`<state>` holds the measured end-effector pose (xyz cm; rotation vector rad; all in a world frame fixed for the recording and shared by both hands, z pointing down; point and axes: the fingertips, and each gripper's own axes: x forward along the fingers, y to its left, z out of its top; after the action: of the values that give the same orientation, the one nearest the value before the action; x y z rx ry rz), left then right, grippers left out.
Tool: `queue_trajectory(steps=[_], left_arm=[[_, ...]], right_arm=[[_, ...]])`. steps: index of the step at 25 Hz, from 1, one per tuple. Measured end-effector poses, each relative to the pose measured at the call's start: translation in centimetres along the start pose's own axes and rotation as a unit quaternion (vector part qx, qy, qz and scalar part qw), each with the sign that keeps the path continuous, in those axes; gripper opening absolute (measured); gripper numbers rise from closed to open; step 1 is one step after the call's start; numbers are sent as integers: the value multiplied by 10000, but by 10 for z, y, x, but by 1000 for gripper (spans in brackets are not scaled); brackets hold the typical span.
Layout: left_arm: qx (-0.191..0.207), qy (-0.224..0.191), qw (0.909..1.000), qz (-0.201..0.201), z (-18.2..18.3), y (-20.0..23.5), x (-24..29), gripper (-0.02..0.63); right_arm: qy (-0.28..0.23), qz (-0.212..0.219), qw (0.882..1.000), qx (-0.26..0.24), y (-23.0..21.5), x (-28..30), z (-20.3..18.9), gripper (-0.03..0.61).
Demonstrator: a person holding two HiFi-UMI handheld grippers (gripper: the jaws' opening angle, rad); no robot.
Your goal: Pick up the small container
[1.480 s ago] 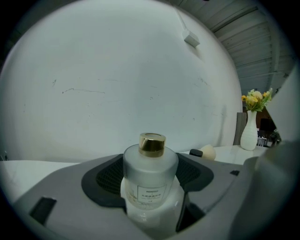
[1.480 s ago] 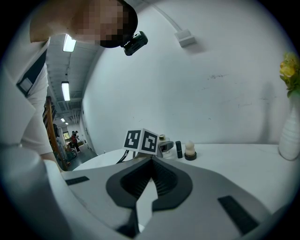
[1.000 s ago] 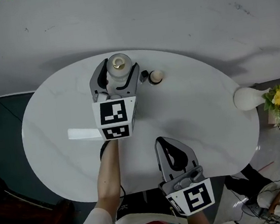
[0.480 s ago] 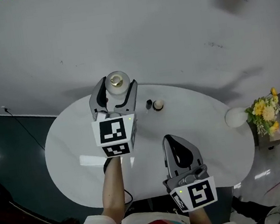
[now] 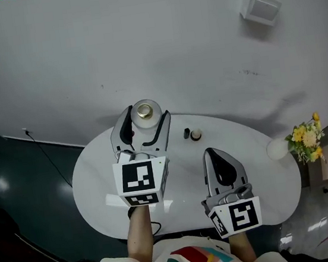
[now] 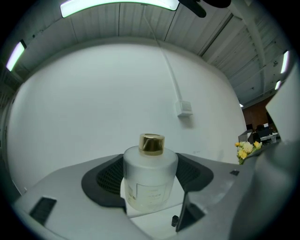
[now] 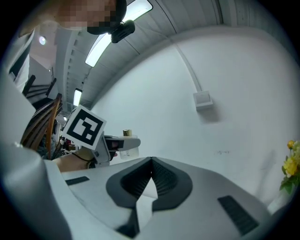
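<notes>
The small container is a frosted white bottle (image 5: pixel 144 110) with a gold cap. My left gripper (image 5: pixel 146 122) is shut on it, with a dark pad on each side of its body. In the left gripper view the bottle (image 6: pixel 150 180) stands upright between the pads (image 6: pixel 108 178), clear of the white table (image 6: pixel 157 213) below. The right gripper view shows the gold cap (image 7: pixel 126 133) to the left, against the wall. My right gripper (image 5: pixel 213 154) hangs over the table's near right part, shut with nothing in it; its jaws meet at the tips (image 7: pixel 151 163).
The oval white table (image 5: pixel 95 178) stands against a white wall. A small black piece (image 5: pixel 186 133) and a small round object (image 5: pixel 196 135) lie on it near the back. A white vase (image 5: pixel 277 149) with yellow flowers (image 5: pixel 305 134) stands at the right end. The floor around is dark.
The head view has pulled back and upward, so the table looks smaller. My left gripper has risen with the bottle still held in it. The right gripper has stayed shut.
</notes>
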<state>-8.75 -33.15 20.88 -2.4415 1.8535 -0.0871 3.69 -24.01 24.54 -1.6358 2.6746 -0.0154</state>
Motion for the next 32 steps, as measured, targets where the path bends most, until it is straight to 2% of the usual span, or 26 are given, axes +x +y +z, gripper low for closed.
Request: queue_trajectory(steps=[7,11,15,32], left_arm=[[104,-197,9997,-21,18,-15,-55,347],[-186,-562,9982,4,22,-23,-87,347],[-345,-634,9974,-3,17,-31,-110,347],[-255,-732,9969,128,18,-32,-127,347]], right_arm=[[-254,39,9994,-212,7,-10,21,11],[-224,81,9994,-245,12,-18,18,11],[-173,83,9996,-221,14,-21,13,11],[-245,26,9992,-314,16,-34,16,11]])
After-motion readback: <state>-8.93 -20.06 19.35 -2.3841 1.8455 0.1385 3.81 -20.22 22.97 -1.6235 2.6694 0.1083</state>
